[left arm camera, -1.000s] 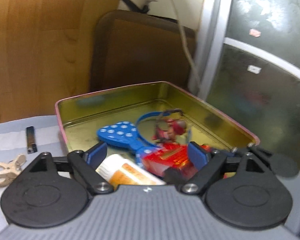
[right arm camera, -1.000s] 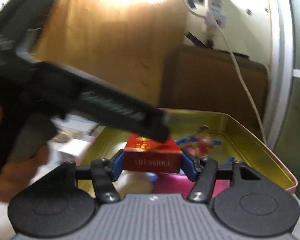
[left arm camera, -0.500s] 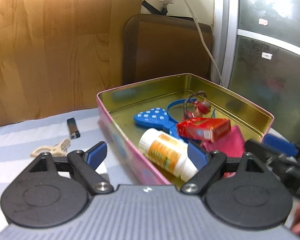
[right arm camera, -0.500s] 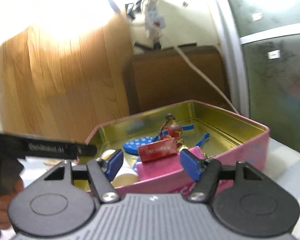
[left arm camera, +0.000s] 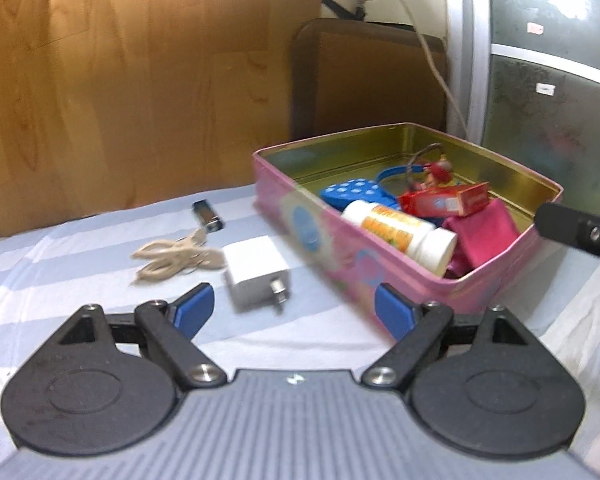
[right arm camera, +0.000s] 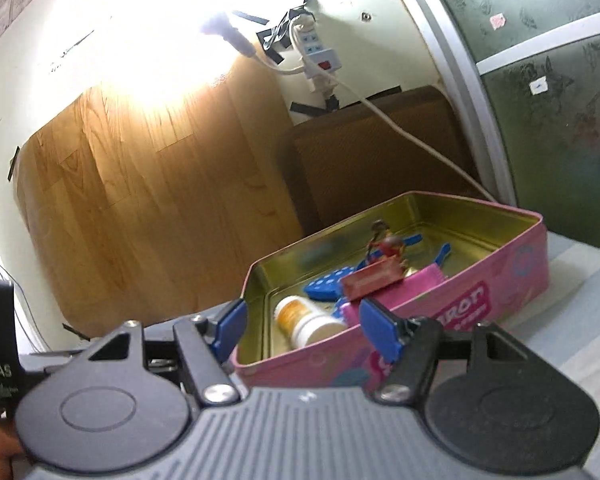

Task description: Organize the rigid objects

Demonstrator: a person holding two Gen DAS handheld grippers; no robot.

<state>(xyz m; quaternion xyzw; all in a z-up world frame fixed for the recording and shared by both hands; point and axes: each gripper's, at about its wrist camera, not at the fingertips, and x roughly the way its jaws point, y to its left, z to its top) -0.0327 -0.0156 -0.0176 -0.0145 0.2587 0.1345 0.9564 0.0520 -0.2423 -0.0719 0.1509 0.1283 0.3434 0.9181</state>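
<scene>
Left wrist view low over bedding, right wrist view closer, both facing pink tin (left arm camera: 320, 236) (right arm camera: 480, 292)

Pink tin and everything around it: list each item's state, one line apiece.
Pink tin: lid off, partly filled.
Pill bottle: on its side in the tin.
Red box: in the tin.
White charger: outside, on the cloth.
Left hand-held gripper: open, empty.
Right hand-held gripper: open, empty.

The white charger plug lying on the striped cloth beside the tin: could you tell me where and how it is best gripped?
Grip the white charger plug across its two flat side faces, coming down from above with the open left tongs. It lies flat with its prongs pointing toward the camera, so avoid that end; the cream clips lie close on its left.
</scene>
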